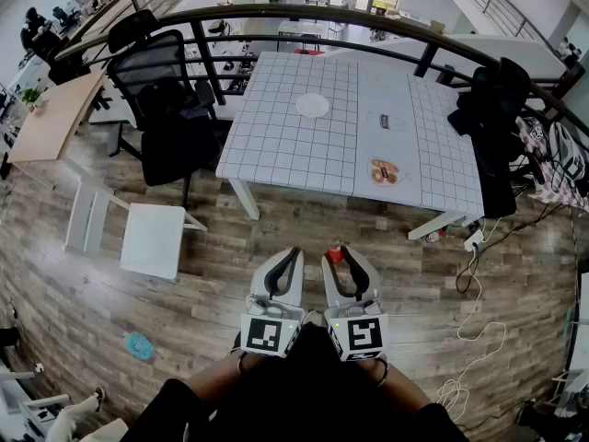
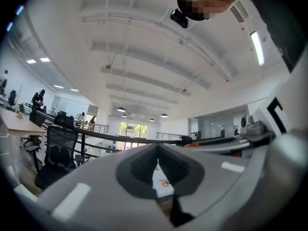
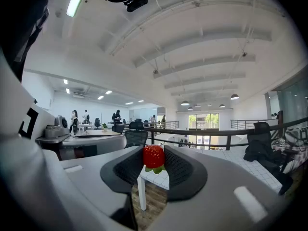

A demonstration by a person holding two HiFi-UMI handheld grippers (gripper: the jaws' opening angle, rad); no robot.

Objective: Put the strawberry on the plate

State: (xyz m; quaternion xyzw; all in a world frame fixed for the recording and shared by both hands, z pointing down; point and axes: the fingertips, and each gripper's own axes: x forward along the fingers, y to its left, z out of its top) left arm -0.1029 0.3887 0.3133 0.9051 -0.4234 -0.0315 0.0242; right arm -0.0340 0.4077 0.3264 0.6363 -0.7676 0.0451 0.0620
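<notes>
Beyond a stretch of wooden floor (image 1: 304,219) stands the grid-clothed table (image 1: 276,136), black office chairs (image 1: 170,109) flanking it, the white plate (image 1: 312,105) well apart from both tongs. The right gripper (image 1: 342,252) (image 3: 154,163) pinches the strawberry (image 1: 336,255) (image 3: 154,156) at its tips. The left gripper (image 1: 290,254) (image 2: 157,166) is nearly closed and empty.

Looks like an open-plan office on a mezzanine: black swivel chairs (image 1: 161,90), long desks (image 1: 51,122), a railing (image 1: 276,12), people (image 3: 117,116) working further back, strip lights (image 2: 256,47) overhead.
</notes>
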